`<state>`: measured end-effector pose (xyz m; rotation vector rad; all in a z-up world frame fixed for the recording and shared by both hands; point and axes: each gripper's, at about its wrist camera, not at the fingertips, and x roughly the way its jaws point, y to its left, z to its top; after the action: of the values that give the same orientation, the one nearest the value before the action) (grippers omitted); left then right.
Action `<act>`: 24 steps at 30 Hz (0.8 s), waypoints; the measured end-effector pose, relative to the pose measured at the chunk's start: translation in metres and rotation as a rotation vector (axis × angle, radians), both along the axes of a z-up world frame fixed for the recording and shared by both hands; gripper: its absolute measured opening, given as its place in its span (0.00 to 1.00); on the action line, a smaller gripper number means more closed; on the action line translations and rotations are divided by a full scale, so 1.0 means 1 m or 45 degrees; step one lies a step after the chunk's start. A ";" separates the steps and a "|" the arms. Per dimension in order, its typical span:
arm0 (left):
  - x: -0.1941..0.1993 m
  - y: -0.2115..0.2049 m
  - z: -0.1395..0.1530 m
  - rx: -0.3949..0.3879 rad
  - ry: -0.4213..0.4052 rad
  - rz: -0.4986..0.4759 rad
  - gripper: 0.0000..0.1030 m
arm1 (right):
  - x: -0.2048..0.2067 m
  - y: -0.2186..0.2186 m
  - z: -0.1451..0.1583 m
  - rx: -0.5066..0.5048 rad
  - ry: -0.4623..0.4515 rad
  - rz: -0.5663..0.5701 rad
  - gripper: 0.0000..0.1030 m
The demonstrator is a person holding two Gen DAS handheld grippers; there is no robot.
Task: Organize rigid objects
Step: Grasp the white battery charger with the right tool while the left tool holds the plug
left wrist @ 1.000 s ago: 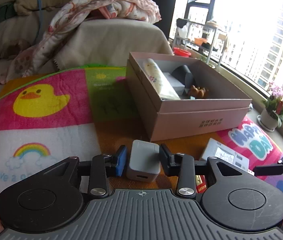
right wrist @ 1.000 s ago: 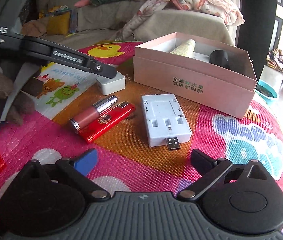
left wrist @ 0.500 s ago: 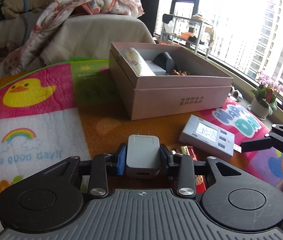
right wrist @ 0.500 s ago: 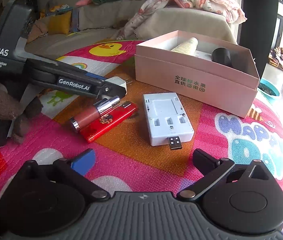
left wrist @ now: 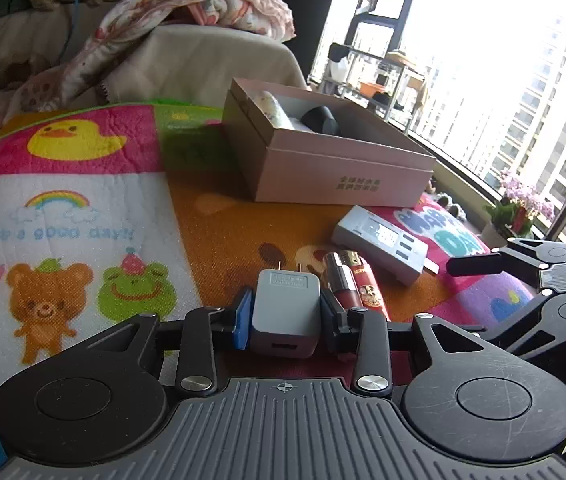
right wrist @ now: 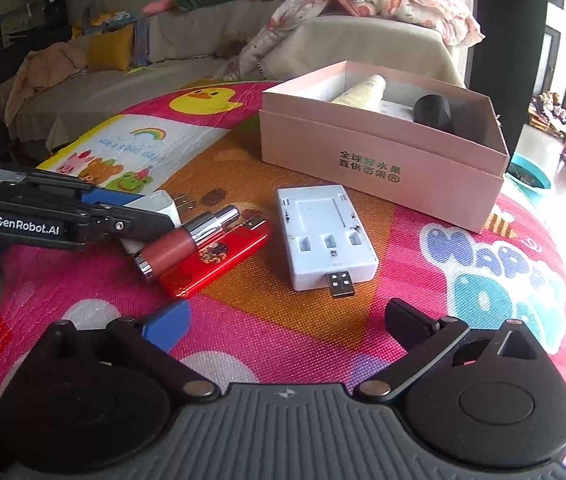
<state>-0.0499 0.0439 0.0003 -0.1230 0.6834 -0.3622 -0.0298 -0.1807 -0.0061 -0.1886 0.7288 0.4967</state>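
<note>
My left gripper (left wrist: 285, 310) is shut on a small white plug charger (left wrist: 283, 300), prongs pointing forward, low over the mat. The right wrist view shows that charger (right wrist: 161, 204) just left of a pink lip gloss tube (right wrist: 187, 240) and a red lighter (right wrist: 219, 260). A white USB battery charger (right wrist: 323, 236) lies flat in front of my right gripper (right wrist: 287, 314), which is open with nothing between its fingers. Behind stands an open pink box (right wrist: 383, 160) holding a cream tube (right wrist: 363, 88) and a black object (right wrist: 433, 110).
A colourful cartoon mat (right wrist: 483, 280) covers the round table. A sofa with a crumpled blanket (left wrist: 203, 4) stands behind it. To the right are a window, a metal rack (left wrist: 383, 76) and a potted pink flower (left wrist: 519, 208).
The left jaws closed on the plug charger, which had stood loose between them. The left gripper then drew back from the pink box with it, ending beside the lip gloss. The right gripper stayed put.
</note>
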 end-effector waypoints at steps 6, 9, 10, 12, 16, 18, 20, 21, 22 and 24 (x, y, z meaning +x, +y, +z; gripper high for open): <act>-0.004 0.008 0.002 0.045 -0.020 0.151 0.36 | -0.015 -0.001 0.012 0.081 -0.071 -0.072 0.88; -0.004 0.027 0.001 -0.042 -0.004 0.238 0.36 | -0.032 0.018 0.021 0.026 -0.210 0.043 0.86; -0.003 0.033 0.000 -0.089 0.003 0.253 0.36 | -0.035 0.025 0.022 -0.011 -0.254 0.080 0.86; -0.003 0.039 -0.002 -0.147 0.010 0.263 0.37 | -0.037 0.041 0.024 -0.070 -0.295 0.173 0.86; -0.004 0.033 -0.001 -0.101 -0.004 0.263 0.37 | -0.024 0.061 0.020 -0.069 -0.182 0.318 0.79; -0.004 0.032 -0.001 -0.098 -0.005 0.262 0.37 | -0.020 0.065 0.017 -0.068 -0.132 0.339 0.76; -0.005 0.032 -0.001 -0.108 -0.003 0.263 0.37 | -0.017 0.061 0.015 -0.052 -0.097 0.323 0.76; -0.005 0.032 -0.002 -0.112 -0.003 0.263 0.37 | -0.018 0.058 0.014 -0.049 -0.091 0.300 0.76; -0.005 0.032 -0.002 -0.113 -0.003 0.263 0.37 | -0.019 0.051 0.015 -0.052 -0.107 0.259 0.76; -0.005 0.032 -0.002 -0.111 -0.002 0.263 0.37 | -0.023 0.033 0.020 -0.049 -0.169 0.173 0.76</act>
<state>-0.0546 0.0762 -0.0017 -0.2740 0.6466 -0.1940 -0.0525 -0.1473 0.0139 -0.3055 0.5983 0.5939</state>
